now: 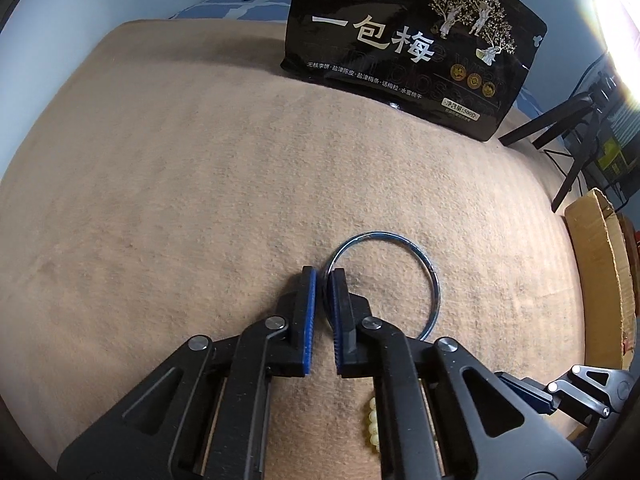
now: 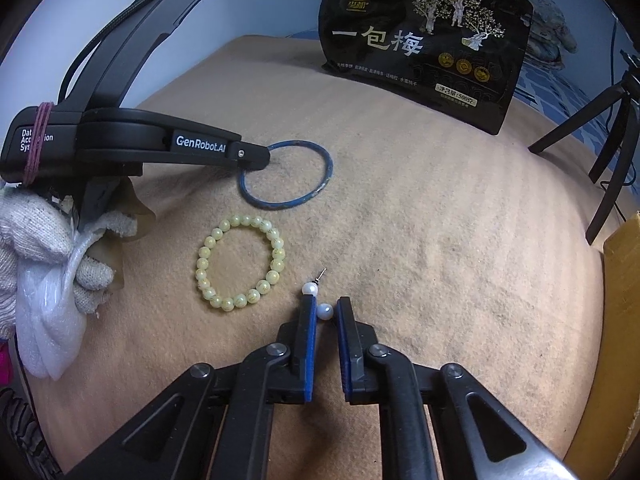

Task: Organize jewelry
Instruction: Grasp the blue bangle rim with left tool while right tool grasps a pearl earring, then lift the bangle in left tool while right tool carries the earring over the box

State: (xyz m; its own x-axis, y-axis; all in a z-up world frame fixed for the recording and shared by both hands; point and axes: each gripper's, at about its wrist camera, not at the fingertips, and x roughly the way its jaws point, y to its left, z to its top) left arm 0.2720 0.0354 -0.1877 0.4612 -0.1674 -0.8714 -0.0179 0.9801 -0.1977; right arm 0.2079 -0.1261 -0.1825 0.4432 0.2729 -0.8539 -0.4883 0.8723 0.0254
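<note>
While both hands hold low over the tan blanket (image 2: 440, 208), each claw has something between its pads. The left gripper (image 1: 323, 280) is clamped on the near-left arc of the blue bangle (image 1: 404, 240), which lies flat towards the middle of the blanket, well short of the black snack bag (image 1: 416, 48) standing at the far edge. From the right wrist view a gloved hand (image 2: 44, 240) carries that tool, its tip resting on the bangle's rim.

The right gripper (image 2: 325, 304) has its pads drawn in around 1 white pearl earring (image 2: 325, 312); the fit looks like a pinch, though I cannot be sure both pads actually touch it. A 2nd pearl earring (image 2: 309, 289) with its post sticking up lies just beyond the left pad tip, touching or nearly so. The yellow bead bracelet (image 2: 240, 264) sits untouched between the bangle and the pearls.

Risks from here: the round pearl could squirt out of flat pads on the lift and roll towards the blanket's right edge, where a cardboard box (image 2: 624, 280) stands. The neighbouring earring may be dragged or flicked by the pad. The thin bangle, gripped at 1 point, could pivot and slip.
</note>
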